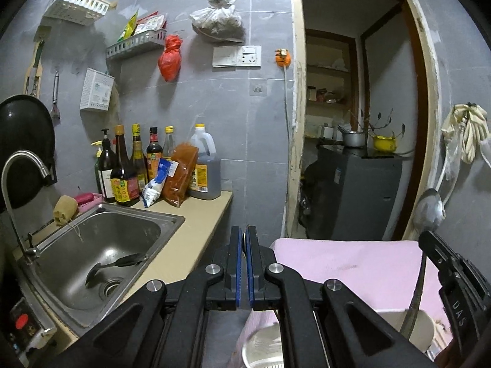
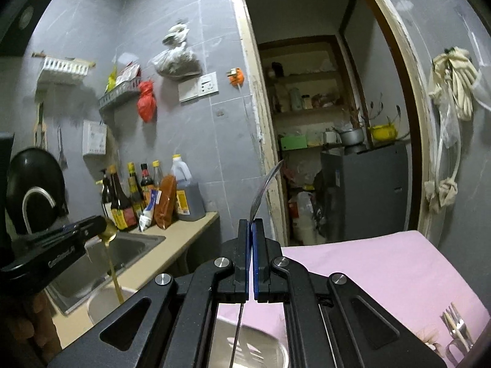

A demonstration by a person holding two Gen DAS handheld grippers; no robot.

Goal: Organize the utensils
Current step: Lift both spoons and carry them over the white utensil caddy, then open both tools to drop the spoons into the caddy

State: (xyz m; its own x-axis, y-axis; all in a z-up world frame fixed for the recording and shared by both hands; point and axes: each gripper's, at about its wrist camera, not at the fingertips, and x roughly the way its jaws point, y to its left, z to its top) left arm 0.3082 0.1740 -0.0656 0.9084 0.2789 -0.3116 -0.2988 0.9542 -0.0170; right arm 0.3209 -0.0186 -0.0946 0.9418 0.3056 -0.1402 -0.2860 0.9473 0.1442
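My right gripper [image 2: 252, 225] is shut on a steel spoon [image 2: 266, 185], bowl up, handle hanging down between the fingers. In the left wrist view the same spoon [image 1: 429, 210] rises at the right, held by the right gripper [image 1: 429, 239]. My left gripper [image 1: 244, 234] is shut on a brass-coloured spoon [image 2: 109, 233] whose handle hangs down toward a round metal container [image 2: 104, 302]; in its own view only a sliver shows between the fingers. In the right wrist view the left gripper [image 2: 101, 222] sits low left. Both hover over a pink-covered table [image 2: 383, 263].
A steel bowl [image 2: 260, 349] lies below my right gripper. Forks stand in a cup [image 2: 457, 334] at the table's right. A sink [image 1: 101, 245] with a black utensil, a tap, and sauce bottles [image 1: 129, 168] are to the left. A doorway with a dark cabinet [image 1: 362, 193] lies ahead.
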